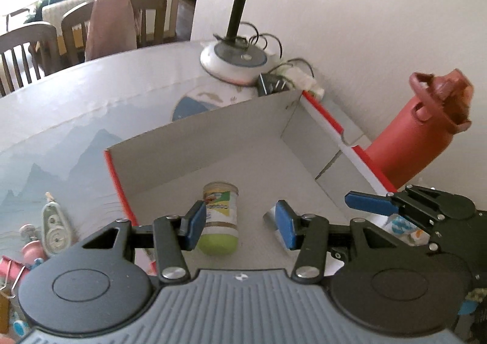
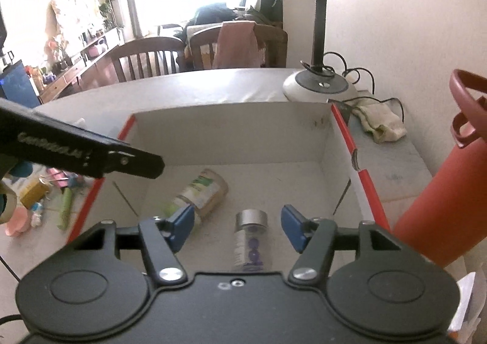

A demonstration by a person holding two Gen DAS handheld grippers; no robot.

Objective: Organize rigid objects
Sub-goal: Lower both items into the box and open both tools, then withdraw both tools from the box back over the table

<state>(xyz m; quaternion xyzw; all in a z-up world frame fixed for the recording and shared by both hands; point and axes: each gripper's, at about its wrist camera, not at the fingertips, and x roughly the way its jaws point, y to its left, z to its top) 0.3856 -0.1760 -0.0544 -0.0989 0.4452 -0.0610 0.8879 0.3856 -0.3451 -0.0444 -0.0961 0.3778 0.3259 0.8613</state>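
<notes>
A white cardboard box (image 1: 213,143) with a red rim stands open on the table. A jar with a green lid (image 1: 219,216) lies on its side on the box floor, just beyond my left gripper (image 1: 240,226), which is open and holds nothing. In the right wrist view the same jar (image 2: 201,192) lies left of a small bottle with a silver cap and purple label (image 2: 251,240). The bottle lies on the box floor (image 2: 274,179) under my right gripper (image 2: 238,227), whose pads stand apart from it. A blue finger of the right gripper (image 1: 368,202) shows at the right.
A tall red water bottle (image 2: 441,207) stands right of the box against the wall. A lamp base (image 2: 319,85) with cables and a crumpled cloth (image 2: 380,125) sit behind it. Small clutter, including a correction tape (image 1: 51,228) and a green tube (image 2: 65,204), lies left of the box. Chairs stand beyond the table.
</notes>
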